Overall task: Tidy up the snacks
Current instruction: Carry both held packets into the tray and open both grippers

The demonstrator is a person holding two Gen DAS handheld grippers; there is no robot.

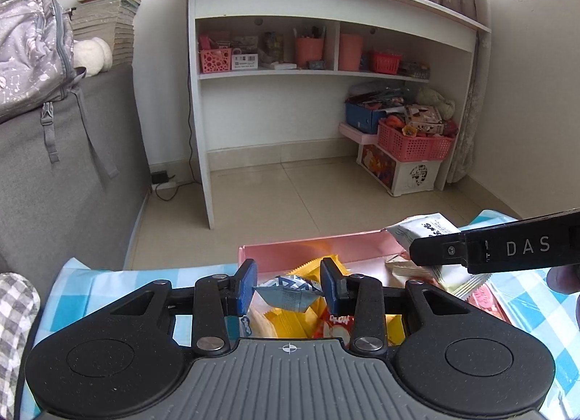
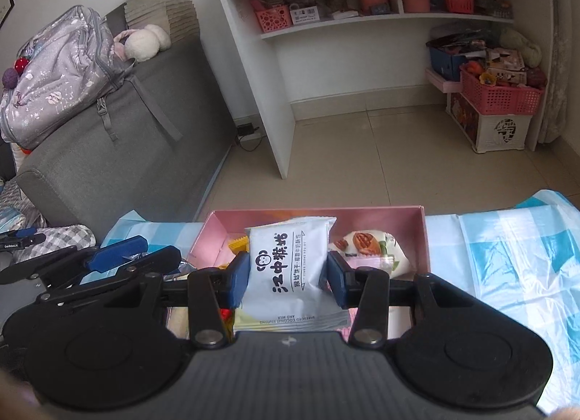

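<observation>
A pink box (image 1: 308,249) sits on a blue checked cloth and holds several snack packets. My left gripper (image 1: 289,287) is shut on a small silver-blue packet (image 1: 288,293) above the box's yellow packets (image 1: 290,322). My right gripper (image 2: 289,277) is shut on a white packet with black Chinese lettering (image 2: 290,267) and holds it over the pink box (image 2: 417,235). A walnut-print packet (image 2: 366,246) lies in the box to the right. The right gripper shows in the left wrist view (image 1: 507,249), with its white packet (image 1: 424,231). The left gripper shows in the right wrist view (image 2: 119,260).
The blue checked cloth (image 2: 507,257) covers the table around the box. Beyond the table edge are a tiled floor, a white shelf desk (image 1: 326,57), pink baskets (image 1: 413,144) and a grey sofa (image 2: 108,152) with a backpack (image 2: 58,72).
</observation>
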